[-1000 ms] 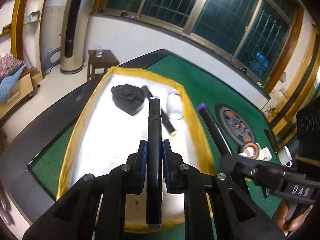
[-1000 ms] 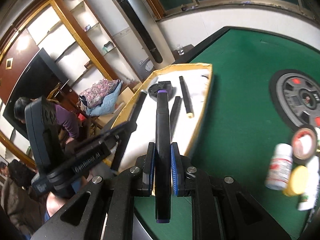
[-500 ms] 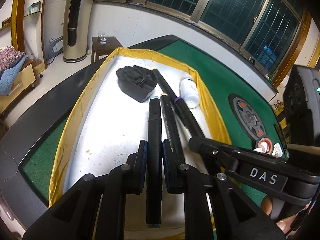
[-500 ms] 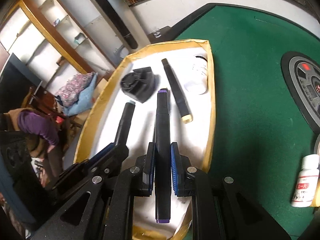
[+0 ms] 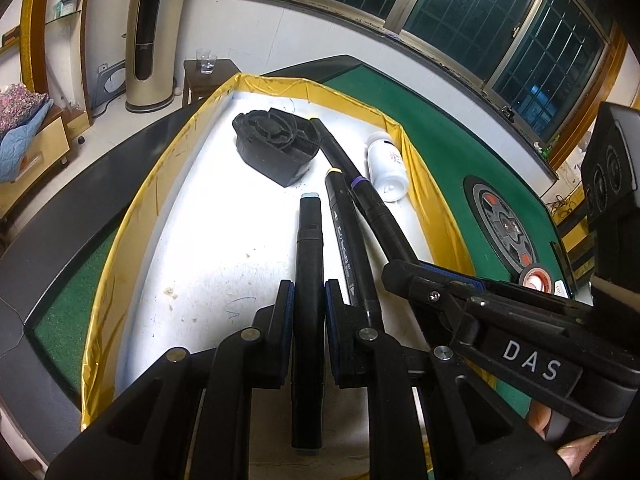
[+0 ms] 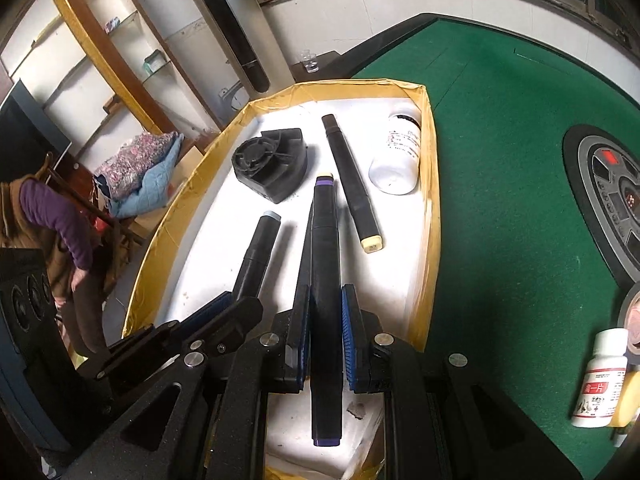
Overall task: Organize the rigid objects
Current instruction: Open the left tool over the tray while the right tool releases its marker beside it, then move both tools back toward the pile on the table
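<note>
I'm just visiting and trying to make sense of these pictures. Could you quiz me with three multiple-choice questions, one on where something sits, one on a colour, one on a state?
1. Where does the white bottle lie?
A. In the yellow-rimmed tray
B. On the wooden side table
C. On the floor

2. What colour is the end cap of the marker in the right gripper?
A. Red
B. Purple
C. Green

3. How is the left gripper now?
A. Wide open and empty
B. Shut on a grey-capped marker
C. Shut on the bottle

Answers:
1 A, the bottle lies on its side by the tray's far right corner.
2 B, a purple band shows at both ends.
3 B, the blue pads press the marker's barrel from both sides.
</note>
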`<control>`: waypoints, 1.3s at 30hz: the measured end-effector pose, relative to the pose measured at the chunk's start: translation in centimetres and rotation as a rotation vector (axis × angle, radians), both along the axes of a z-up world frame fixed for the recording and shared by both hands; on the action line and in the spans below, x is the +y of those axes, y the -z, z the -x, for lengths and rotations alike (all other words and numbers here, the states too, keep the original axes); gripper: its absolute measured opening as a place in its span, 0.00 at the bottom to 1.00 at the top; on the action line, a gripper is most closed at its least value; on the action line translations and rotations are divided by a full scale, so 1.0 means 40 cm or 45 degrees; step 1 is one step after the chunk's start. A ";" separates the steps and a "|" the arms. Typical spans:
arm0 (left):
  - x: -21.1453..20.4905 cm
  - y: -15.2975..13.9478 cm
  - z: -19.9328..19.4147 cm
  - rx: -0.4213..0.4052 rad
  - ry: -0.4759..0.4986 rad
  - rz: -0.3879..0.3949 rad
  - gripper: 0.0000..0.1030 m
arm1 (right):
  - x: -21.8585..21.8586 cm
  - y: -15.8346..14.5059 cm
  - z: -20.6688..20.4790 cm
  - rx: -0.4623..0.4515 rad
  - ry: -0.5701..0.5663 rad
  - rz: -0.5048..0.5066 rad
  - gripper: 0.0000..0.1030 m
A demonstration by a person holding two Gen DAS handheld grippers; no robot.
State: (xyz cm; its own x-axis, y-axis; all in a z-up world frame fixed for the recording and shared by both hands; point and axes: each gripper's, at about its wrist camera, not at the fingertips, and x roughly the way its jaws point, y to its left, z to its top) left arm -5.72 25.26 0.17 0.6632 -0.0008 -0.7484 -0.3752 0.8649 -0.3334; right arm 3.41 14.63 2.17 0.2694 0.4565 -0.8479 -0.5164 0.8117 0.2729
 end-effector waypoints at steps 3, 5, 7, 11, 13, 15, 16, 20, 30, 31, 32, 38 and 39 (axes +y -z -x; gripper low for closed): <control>0.000 0.005 -0.002 0.012 -0.002 0.005 0.12 | 0.004 -0.002 0.002 -0.002 -0.009 0.009 0.13; -0.001 0.005 -0.001 0.013 -0.004 0.008 0.12 | 0.003 -0.003 0.004 -0.006 -0.013 0.009 0.13; -0.001 0.005 0.000 0.017 -0.003 0.018 0.12 | 0.006 -0.003 0.005 -0.002 -0.013 0.007 0.13; 0.003 0.004 0.003 0.026 -0.007 0.041 0.13 | 0.005 -0.006 0.009 0.009 -0.017 -0.003 0.13; 0.003 0.001 0.006 0.028 -0.010 0.047 0.13 | 0.002 -0.006 0.012 0.012 -0.021 -0.009 0.13; 0.002 -0.004 0.010 0.027 -0.010 0.047 0.13 | 0.002 -0.008 0.016 0.015 -0.024 -0.011 0.13; 0.001 -0.007 0.010 0.026 -0.009 0.046 0.13 | -0.002 -0.010 0.022 0.019 -0.025 -0.012 0.13; -0.006 -0.021 0.016 0.019 -0.020 0.026 0.13 | -0.011 -0.011 0.032 0.045 -0.038 -0.021 0.14; -0.030 -0.038 0.016 0.035 -0.011 0.001 0.14 | -0.059 -0.038 0.043 0.053 -0.046 -0.112 0.22; -0.033 -0.036 0.015 0.039 -0.009 -0.001 0.14 | -0.071 -0.044 0.046 0.050 -0.040 -0.123 0.22; -0.035 -0.034 0.014 0.046 -0.008 -0.004 0.14 | -0.085 -0.049 0.048 0.045 -0.034 -0.130 0.22; -0.053 -0.044 0.010 0.059 -0.012 -0.009 0.14 | -0.205 -0.095 0.051 -0.012 0.010 -0.227 0.23; -0.062 -0.052 0.011 0.051 -0.010 -0.019 0.14 | -0.233 -0.104 0.050 -0.020 0.023 -0.244 0.23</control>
State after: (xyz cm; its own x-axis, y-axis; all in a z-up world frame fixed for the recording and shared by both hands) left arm -6.15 22.80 2.25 0.6326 0.0156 -0.7743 -0.3951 0.8664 -0.3053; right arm 1.41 5.31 6.33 0.2914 0.6045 -0.7414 -0.5077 0.7546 0.4157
